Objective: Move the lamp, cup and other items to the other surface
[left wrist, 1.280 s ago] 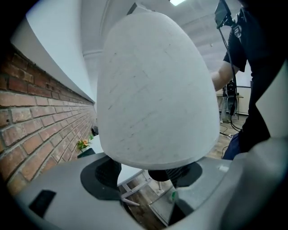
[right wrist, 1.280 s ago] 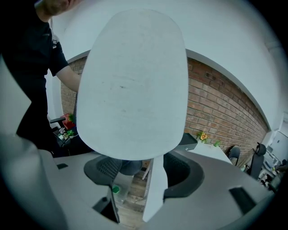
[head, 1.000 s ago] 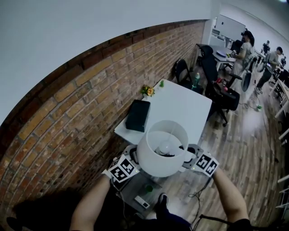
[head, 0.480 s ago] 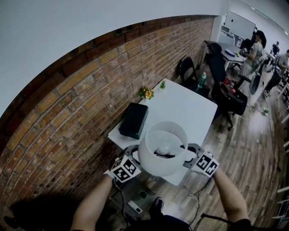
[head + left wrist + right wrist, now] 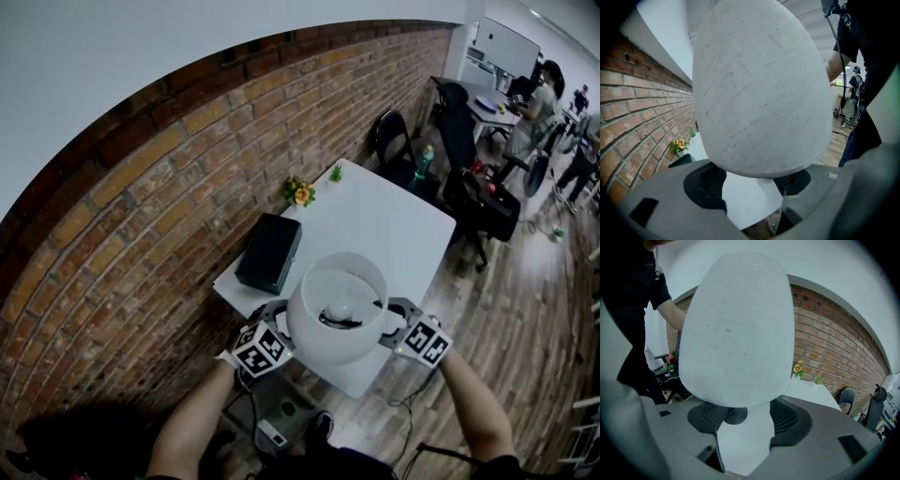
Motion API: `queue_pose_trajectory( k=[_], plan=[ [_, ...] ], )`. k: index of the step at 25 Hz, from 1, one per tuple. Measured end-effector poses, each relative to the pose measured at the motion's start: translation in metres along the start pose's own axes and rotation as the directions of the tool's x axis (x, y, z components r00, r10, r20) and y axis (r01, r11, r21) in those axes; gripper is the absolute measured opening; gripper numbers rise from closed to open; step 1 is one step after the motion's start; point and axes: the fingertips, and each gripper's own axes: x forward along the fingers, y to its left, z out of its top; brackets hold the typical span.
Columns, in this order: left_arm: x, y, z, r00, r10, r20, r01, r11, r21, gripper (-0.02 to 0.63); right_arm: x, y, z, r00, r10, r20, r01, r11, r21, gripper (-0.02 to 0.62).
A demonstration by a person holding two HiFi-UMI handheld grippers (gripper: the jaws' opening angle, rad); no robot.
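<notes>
Between the two grippers sits the lamp (image 5: 333,319), clamped by its white shade (image 5: 759,89). The left gripper (image 5: 274,321) has its jaws spread wide, and the shade fills the space between them, its lower rim lying across both dark pads. The right gripper (image 5: 398,317) mirrors it on the opposite side, jaws just as wide, with the same shade set between its pads. Each gripper's marker cube points up toward the head camera, and a bare forearm runs back from each one toward the bottom of the head view.

From above, the shade is open at the top and the bulb (image 5: 342,307) shows inside it. The lamp stands upright over the near edge of a white table (image 5: 375,225); whether its foot touches the tabletop cannot be made out.

Farther along the table, a black box (image 5: 269,253) lies near the left edge, close to the brick wall (image 5: 141,216). Beyond it, an orange flower (image 5: 300,194) and a small green plant (image 5: 336,172) stand along the wall side, well apart from the lamp.

Past the far end of the table stand black chairs (image 5: 392,141) with a green bottle (image 5: 427,157) beside them. A wooden floor (image 5: 516,309) stretches to the right, and people (image 5: 539,94) stand at desks in the far corner.
</notes>
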Motion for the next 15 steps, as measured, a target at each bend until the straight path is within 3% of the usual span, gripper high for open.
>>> queue_pose_trajectory(
  k=[9,15],
  plan=[
    [0.026,0.004,-0.015,0.999,-0.001,-0.045,0.000,1.000,-0.016,0.290,0.018,-0.014,-0.025,0.999,0.020,-0.037,-0.021,1.000,-0.009,0.287],
    [0.035,0.007,-0.013,1.000,-0.004,-0.029,0.003,0.999,-0.035,0.290,0.019,-0.021,-0.030,0.999,0.027,-0.018,-0.027,1.000,0.011,0.285]
  ],
)
